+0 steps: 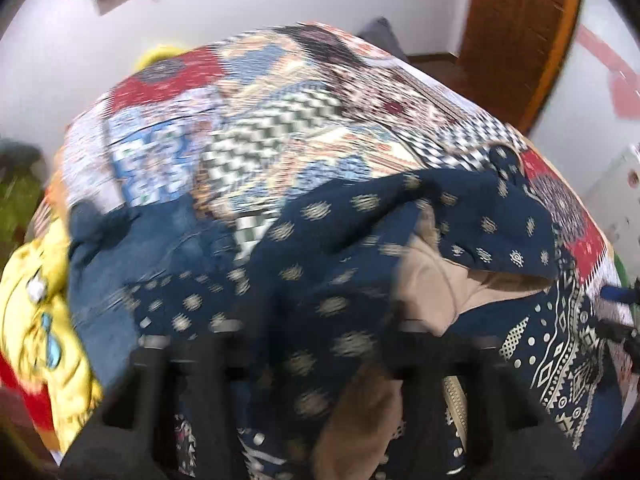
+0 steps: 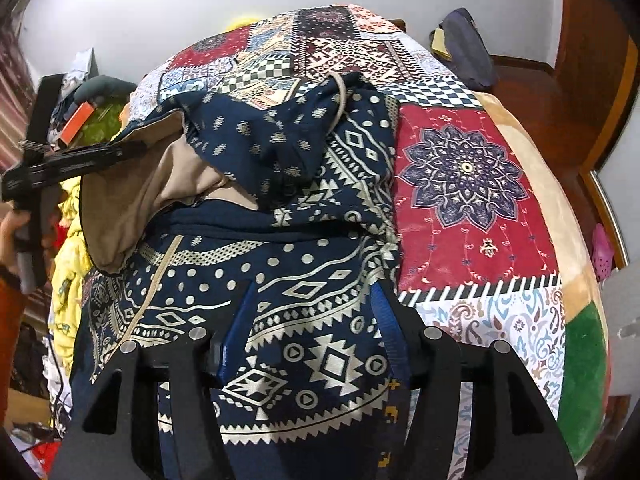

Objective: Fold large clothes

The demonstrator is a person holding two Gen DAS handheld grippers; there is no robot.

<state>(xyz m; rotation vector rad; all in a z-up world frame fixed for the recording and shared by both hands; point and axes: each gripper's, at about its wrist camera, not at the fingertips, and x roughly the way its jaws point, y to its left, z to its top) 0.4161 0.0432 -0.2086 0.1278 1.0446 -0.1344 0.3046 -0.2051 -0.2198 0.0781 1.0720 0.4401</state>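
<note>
Right wrist view looks down on a navy garment (image 2: 320, 280) printed with cream diamonds, dots and zigzags, lying on a bed under a patchwork bedspread (image 2: 480, 184). Its upper part is folded back, baring a beige lining (image 2: 160, 184), and a beige drawstring (image 2: 342, 92) curls at the top. The right gripper (image 2: 314, 320) hovers over the lower cloth with its blue-padded fingers (image 2: 240, 320) spread apart, pressing on nothing; patterned cloth shows between them. At the left edge of this view the left gripper (image 2: 120, 152) reaches the edge of the turned-back flap, carried by a hand (image 2: 16, 232). The blurred left wrist view shows the garment (image 1: 320, 248) rumpled across the bedspread (image 1: 280, 112), and its lining (image 1: 440, 280) close by; cloth hides the fingertips, which are pressed together, though whether they pinch cloth cannot be told. A yellow cartoon-print fabric (image 1: 40, 300) lies beside the garment, and a wooden door (image 1: 520, 20) stands beyond the bed.
</note>
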